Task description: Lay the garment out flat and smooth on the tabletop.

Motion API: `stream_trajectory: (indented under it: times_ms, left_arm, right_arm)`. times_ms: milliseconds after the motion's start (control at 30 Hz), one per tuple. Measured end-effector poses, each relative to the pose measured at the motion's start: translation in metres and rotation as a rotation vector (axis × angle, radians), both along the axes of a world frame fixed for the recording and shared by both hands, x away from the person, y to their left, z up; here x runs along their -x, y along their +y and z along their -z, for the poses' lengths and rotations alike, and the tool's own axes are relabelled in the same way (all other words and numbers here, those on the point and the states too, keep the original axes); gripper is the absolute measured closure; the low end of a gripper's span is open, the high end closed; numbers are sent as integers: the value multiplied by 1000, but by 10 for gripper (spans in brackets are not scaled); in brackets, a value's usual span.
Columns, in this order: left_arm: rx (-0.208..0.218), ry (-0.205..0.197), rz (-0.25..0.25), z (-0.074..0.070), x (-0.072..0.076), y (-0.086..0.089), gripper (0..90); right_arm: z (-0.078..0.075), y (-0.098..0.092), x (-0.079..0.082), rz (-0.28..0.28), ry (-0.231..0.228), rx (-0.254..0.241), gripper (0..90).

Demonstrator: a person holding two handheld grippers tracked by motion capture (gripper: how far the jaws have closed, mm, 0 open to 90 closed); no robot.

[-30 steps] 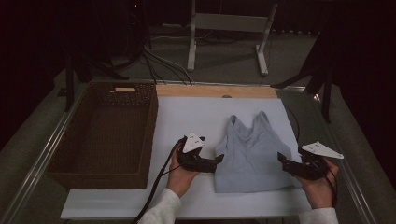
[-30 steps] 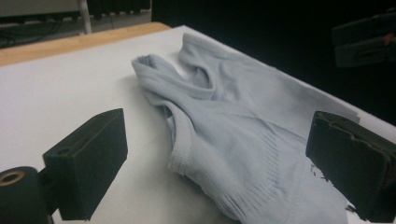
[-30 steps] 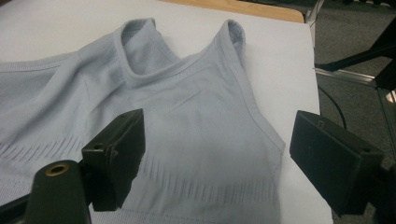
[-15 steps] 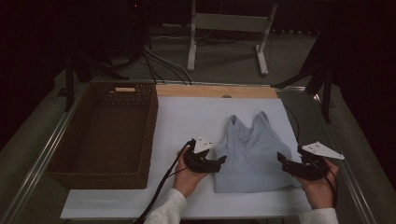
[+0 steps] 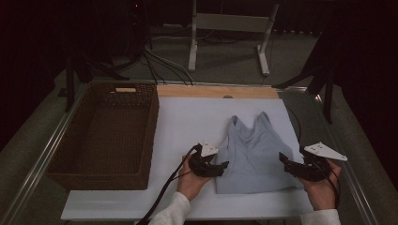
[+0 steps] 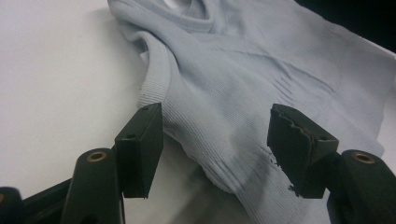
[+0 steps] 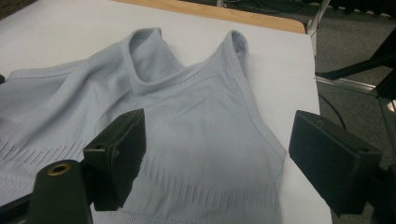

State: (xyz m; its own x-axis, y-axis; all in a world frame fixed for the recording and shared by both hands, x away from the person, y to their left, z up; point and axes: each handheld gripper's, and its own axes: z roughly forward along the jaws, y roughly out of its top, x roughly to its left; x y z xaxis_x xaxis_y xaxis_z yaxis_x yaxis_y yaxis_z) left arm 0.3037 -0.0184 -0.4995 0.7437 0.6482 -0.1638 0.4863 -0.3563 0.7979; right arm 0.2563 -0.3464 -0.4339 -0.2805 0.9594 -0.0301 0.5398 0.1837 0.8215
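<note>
At the tank top's (image 6: 261, 93) left edge, my left fingers (image 6: 140, 144) have just been closing, cloth between them, right fingers (image 7: 114, 161) wide; too shallow, the fabric may slip.

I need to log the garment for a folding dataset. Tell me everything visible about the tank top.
The tank top is pale grey-blue ribbed knit with two shoulder straps, a scooped neckline and a patterned band near the hem. It lies flat, slightly rumpled, on the white table, straps pointing away from the person. The left hand-held gripper straddles its side edge with open jaws that have just been closing.
</note>
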Motion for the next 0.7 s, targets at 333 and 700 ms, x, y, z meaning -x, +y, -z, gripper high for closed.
stream_trajectory:
  times_ms: [333,700]
  left_arm:
    - [7,27,13,-5,-3,4,833]
    - [46,8,-20,-13,-3,14,864]
  right_arm:
    - [1,2,0,-16,0,5,213]
    - [0,1,1,-21,-6,4,221]
